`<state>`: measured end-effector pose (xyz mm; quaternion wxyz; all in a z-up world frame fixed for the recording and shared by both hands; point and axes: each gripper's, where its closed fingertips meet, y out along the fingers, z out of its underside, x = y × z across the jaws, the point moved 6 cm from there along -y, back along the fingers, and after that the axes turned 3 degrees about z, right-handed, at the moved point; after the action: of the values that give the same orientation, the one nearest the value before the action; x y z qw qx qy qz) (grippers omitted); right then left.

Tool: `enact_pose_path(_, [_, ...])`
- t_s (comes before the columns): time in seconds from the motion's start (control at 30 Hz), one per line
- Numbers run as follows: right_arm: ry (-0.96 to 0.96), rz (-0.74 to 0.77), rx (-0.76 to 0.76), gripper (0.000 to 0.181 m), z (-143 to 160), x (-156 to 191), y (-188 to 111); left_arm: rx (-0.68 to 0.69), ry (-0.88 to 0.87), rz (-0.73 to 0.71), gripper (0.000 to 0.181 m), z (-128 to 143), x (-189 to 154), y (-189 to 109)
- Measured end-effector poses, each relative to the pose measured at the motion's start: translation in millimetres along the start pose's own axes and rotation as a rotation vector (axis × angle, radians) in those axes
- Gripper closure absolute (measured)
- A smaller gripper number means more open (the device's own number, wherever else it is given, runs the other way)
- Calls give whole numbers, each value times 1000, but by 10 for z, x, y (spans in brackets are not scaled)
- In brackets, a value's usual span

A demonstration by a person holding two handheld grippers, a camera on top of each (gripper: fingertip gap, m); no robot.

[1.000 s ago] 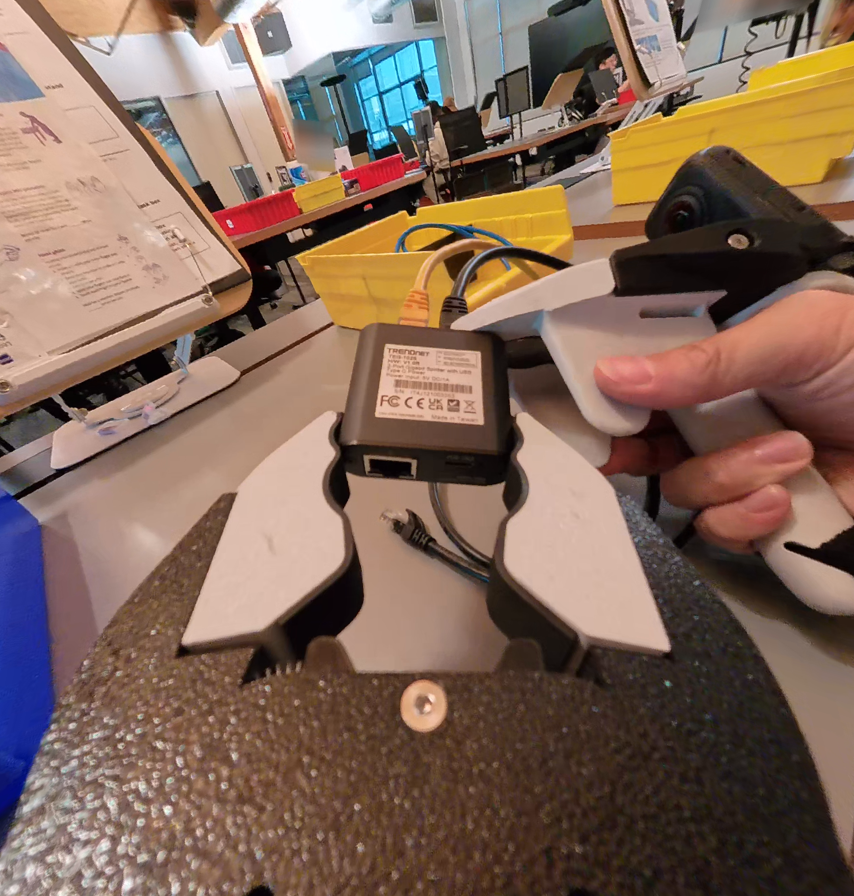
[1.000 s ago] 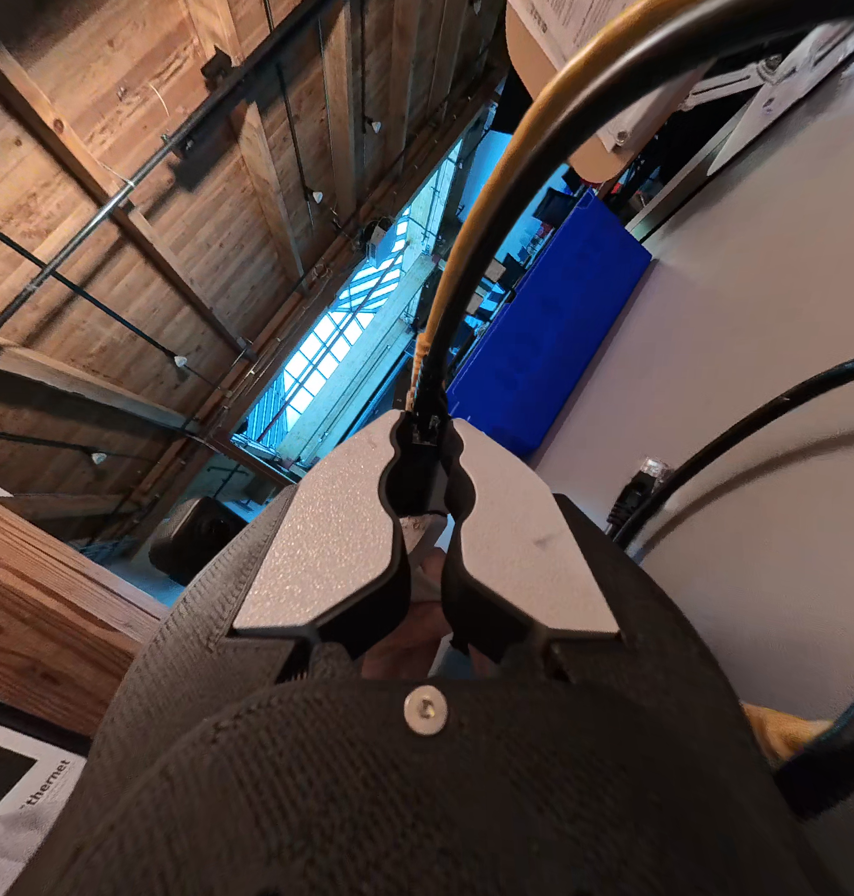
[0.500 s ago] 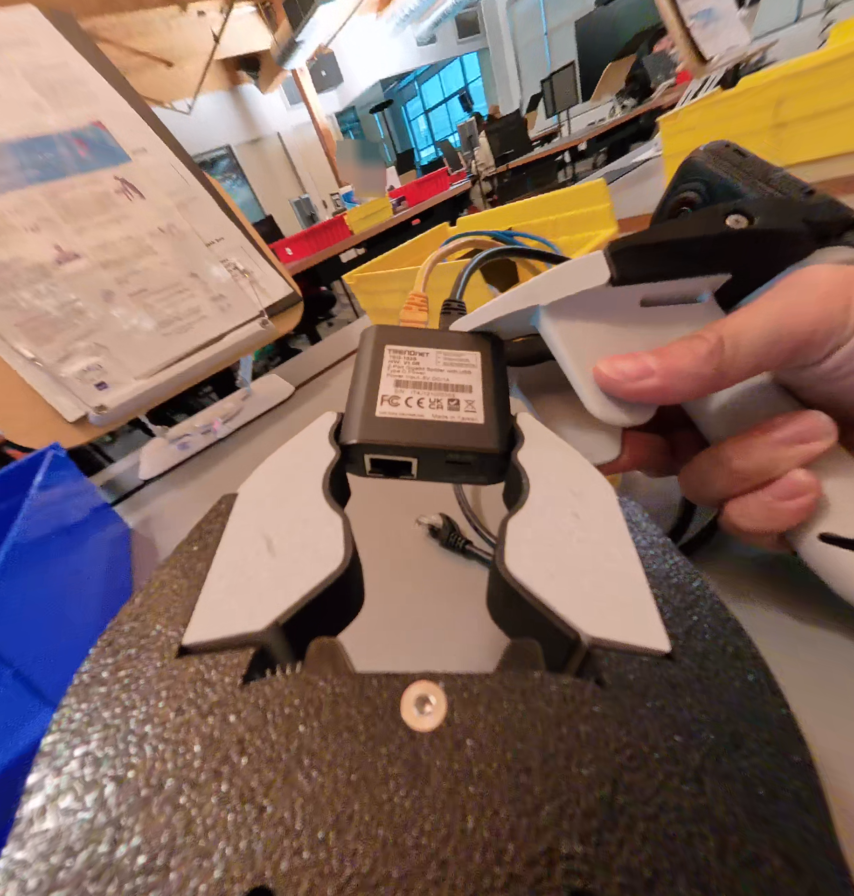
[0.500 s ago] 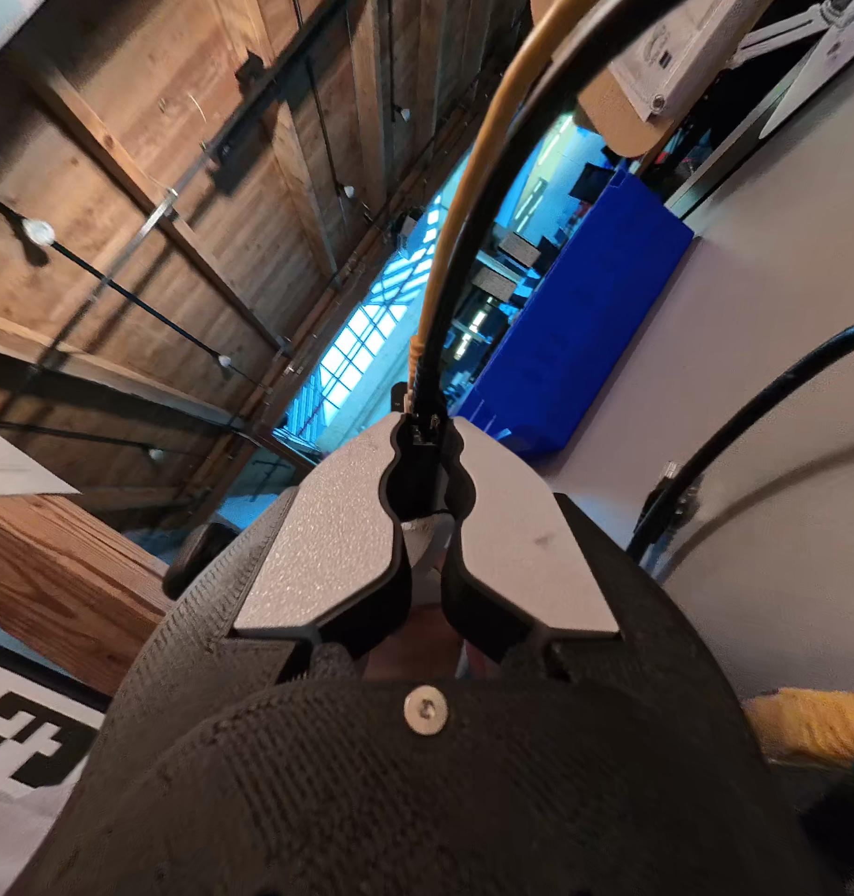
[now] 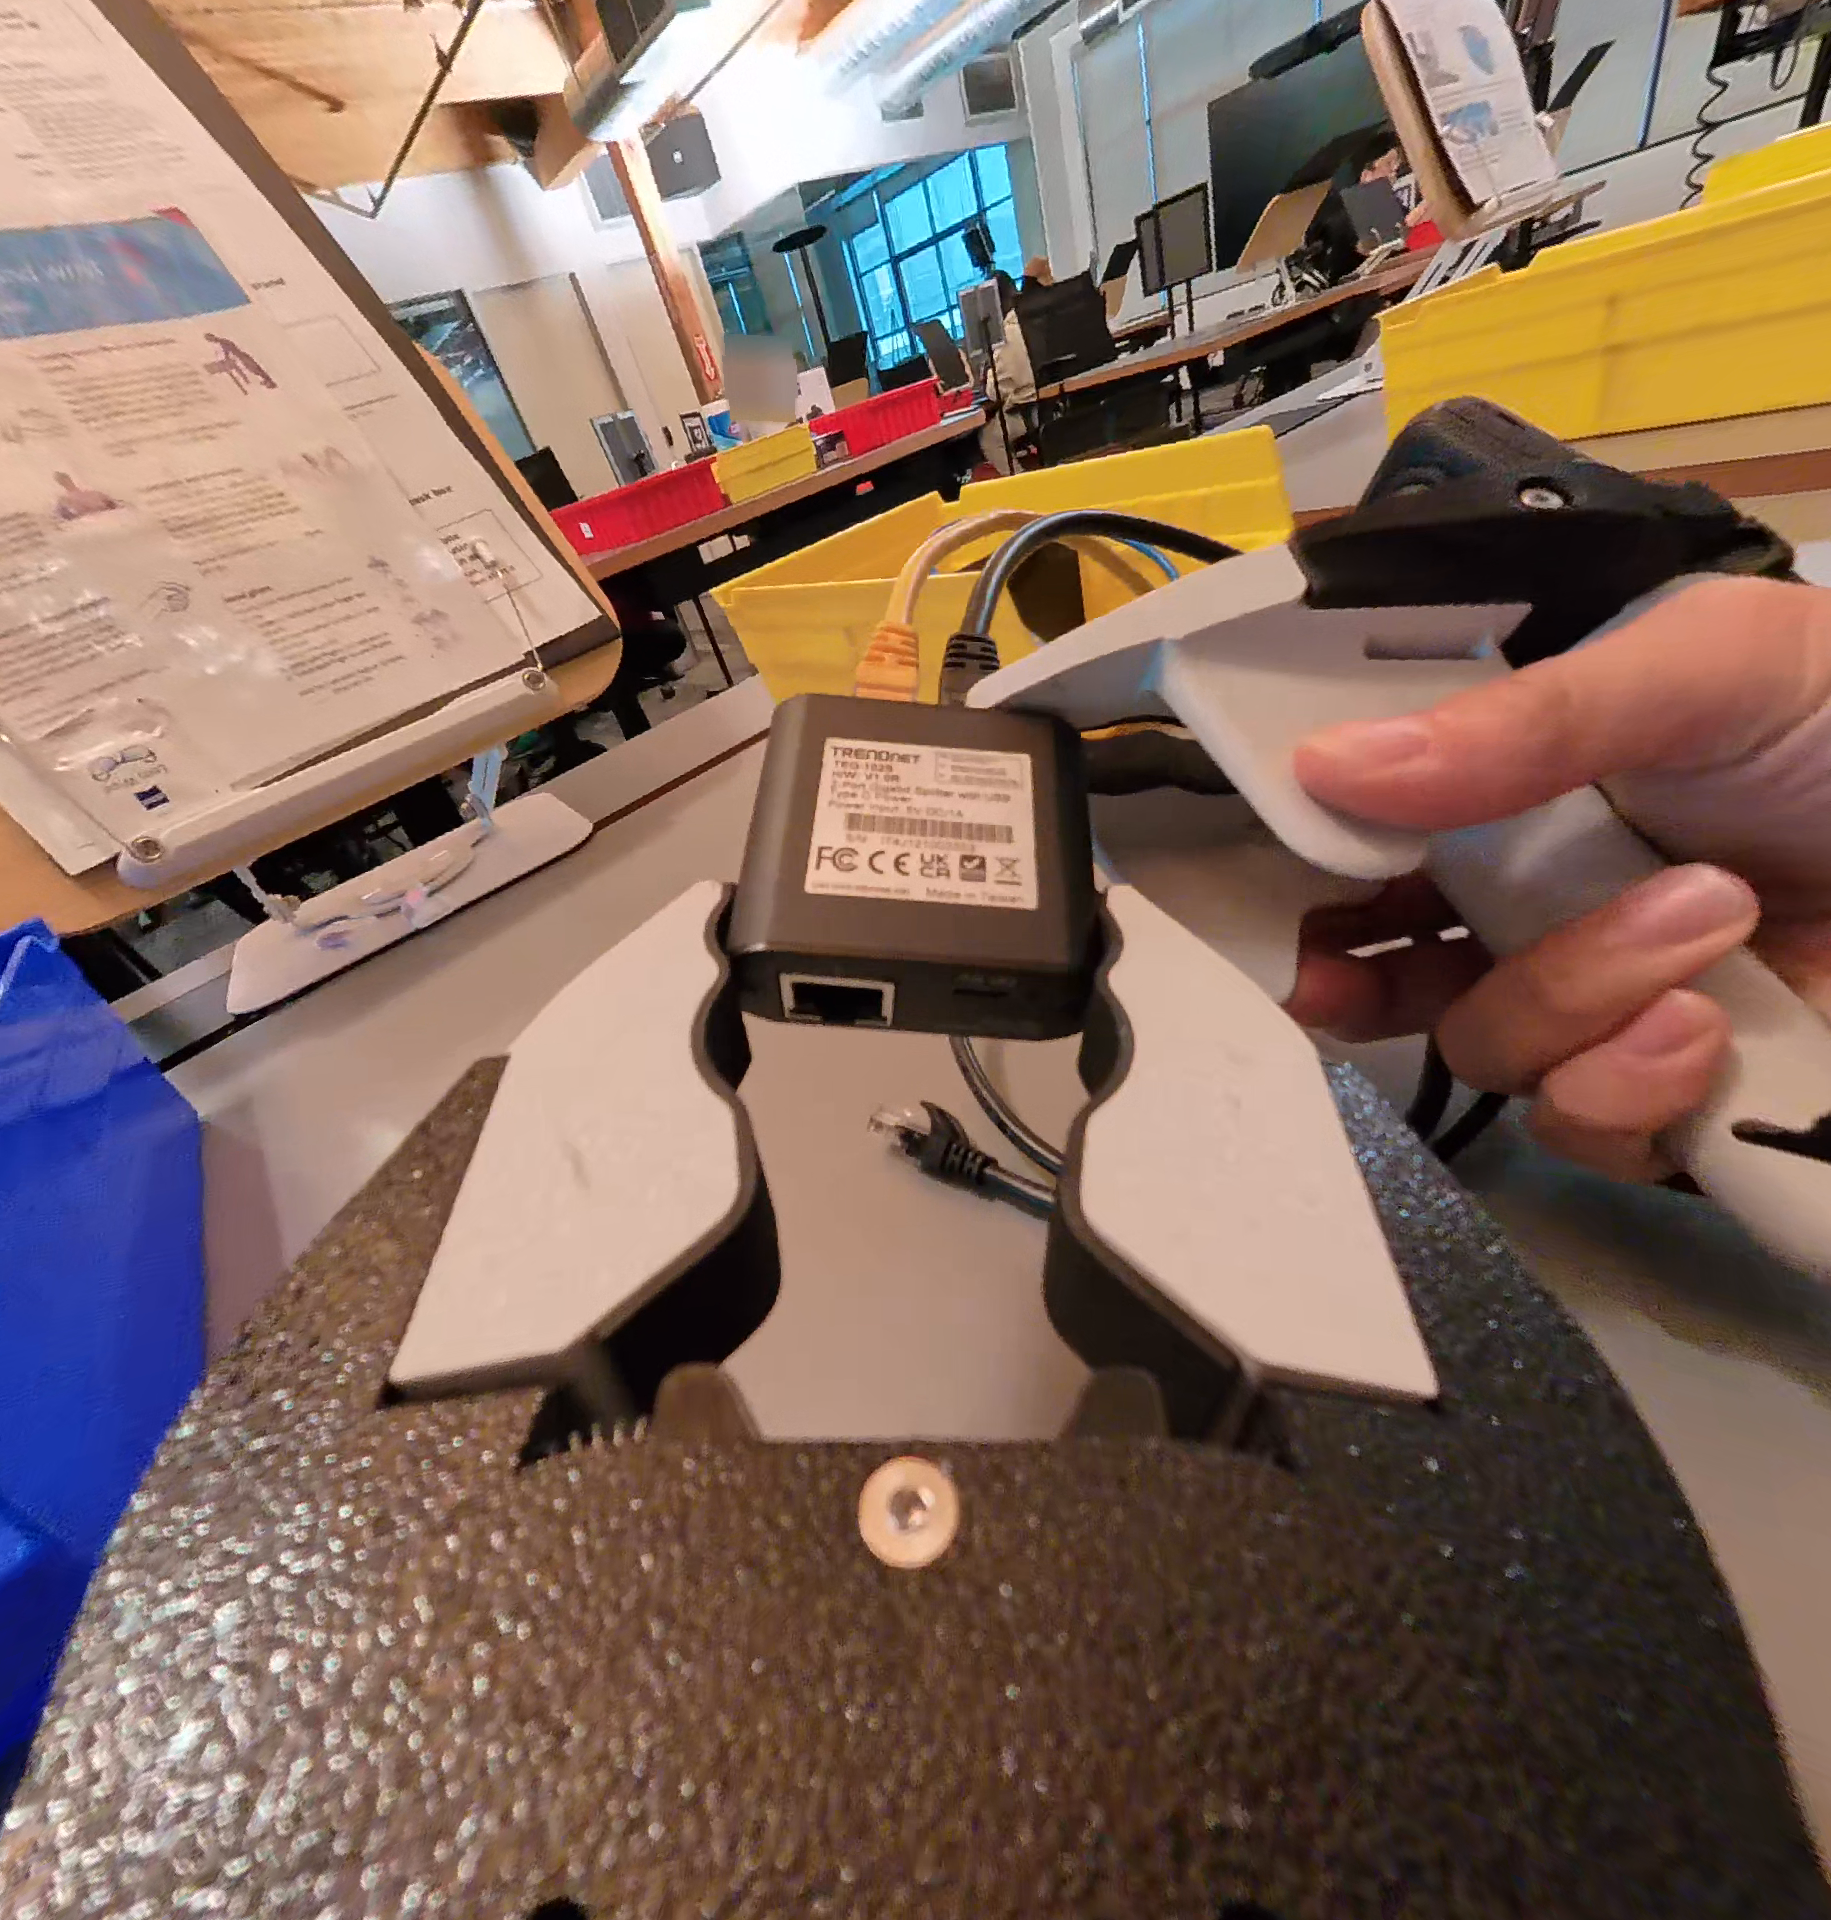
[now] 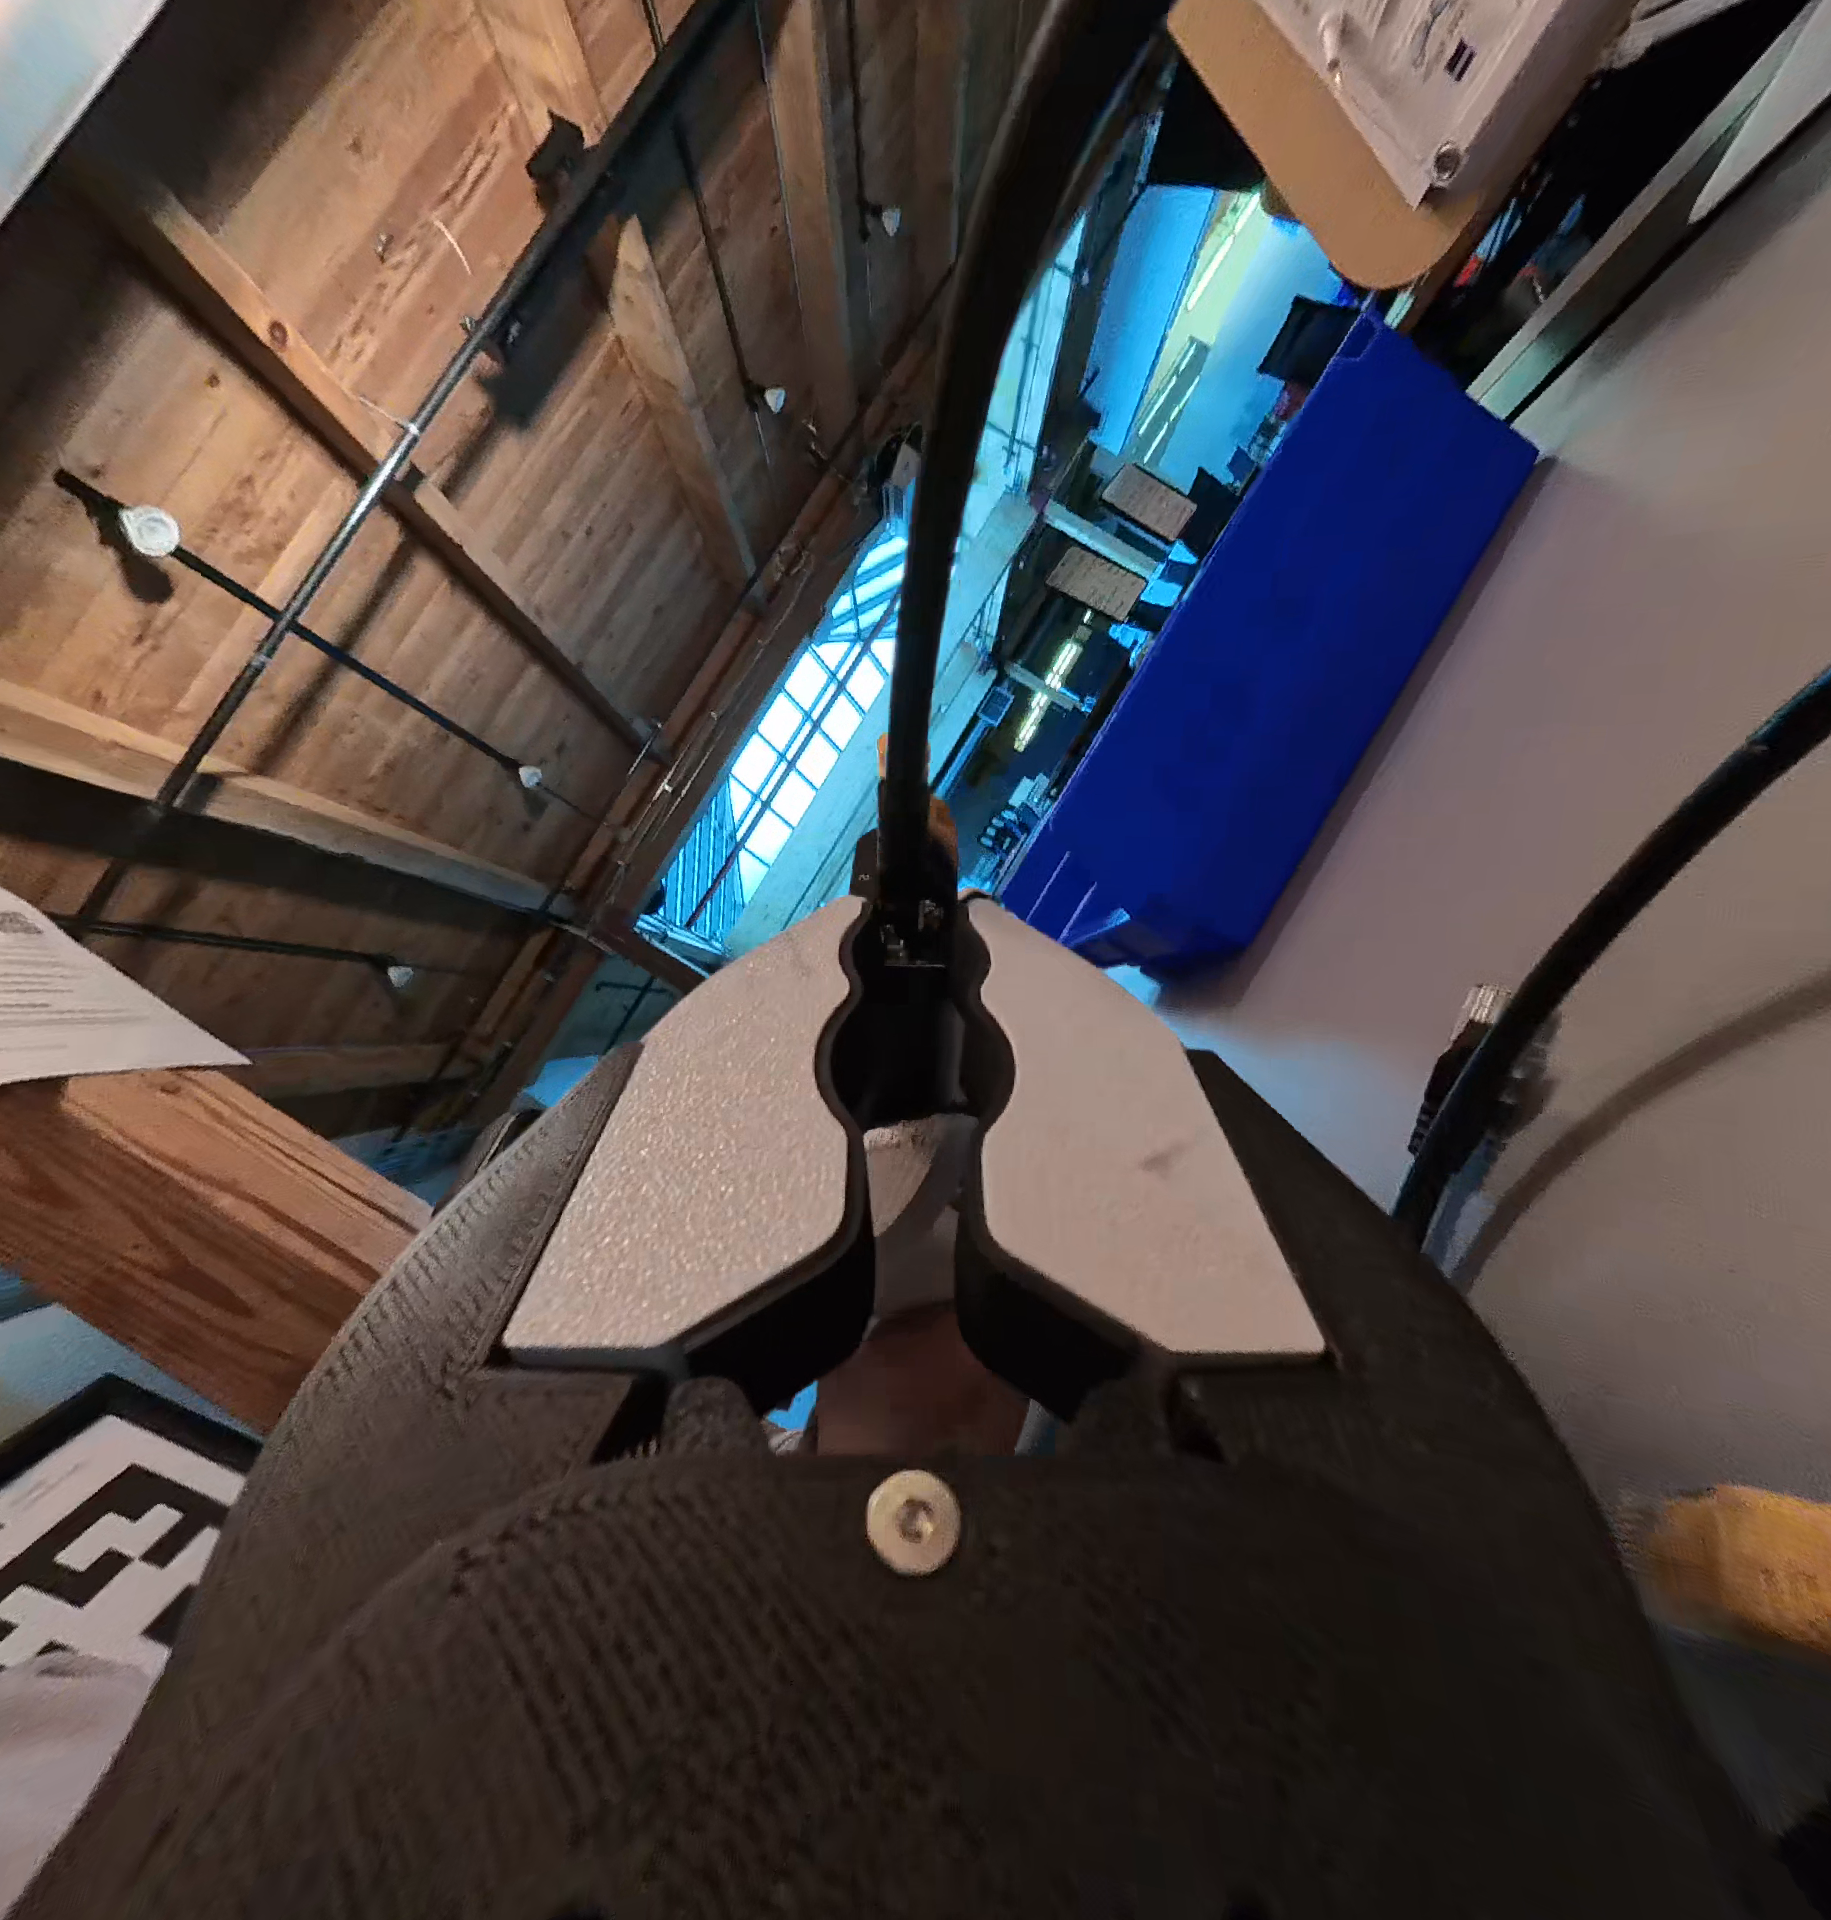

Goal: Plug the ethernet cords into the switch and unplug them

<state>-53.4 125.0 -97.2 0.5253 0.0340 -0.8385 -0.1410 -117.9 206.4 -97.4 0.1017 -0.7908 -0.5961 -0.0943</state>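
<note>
My left gripper (image 5: 913, 935) is shut on the black switch (image 5: 921, 831) and holds it above the grey table (image 5: 371, 1039), with an empty port facing me. An orange-booted cord (image 5: 890, 660) and a black cord (image 5: 968, 655) enter the switch's far side. My right gripper (image 5: 1004, 691), held by a hand, reaches that far side. In the right wrist view, the right gripper (image 6: 911, 925) is shut on the black cord's plug (image 6: 909, 940), and the cord (image 6: 926, 520) rises away from it. A loose black plug (image 5: 926, 1138) lies on the table under the switch; it also shows in the right wrist view (image 6: 1467, 1039).
A blue bin (image 5: 49, 1247) stands at the left, also showing in the right wrist view (image 6: 1275, 675). A yellow bin (image 5: 838, 603) sits behind the switch. A tilted board with printed sheets (image 5: 215, 468) stands on a white base at the back left. The tips of both grippers are at nearly the same place.
Both grips are unchanged. The left view has swung a little, bringing the blue bin in at the left. In the right view the orange cord is now hidden behind the black one.
</note>
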Motion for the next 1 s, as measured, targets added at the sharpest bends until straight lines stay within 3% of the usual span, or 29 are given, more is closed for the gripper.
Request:
enact_pose_path(0.37, [43,0,-42,168,16,-9,17,-1,-54,17,119,-2,24,-7])
enact_pose_path(0.83, [-72,36,-56,168,49,-64,9,54,-40,27,119,40,30,20])
enact_pose_path(1.0, [-120,14,-51,170,38,-55,39,51,60,-63,119,32,19,17])
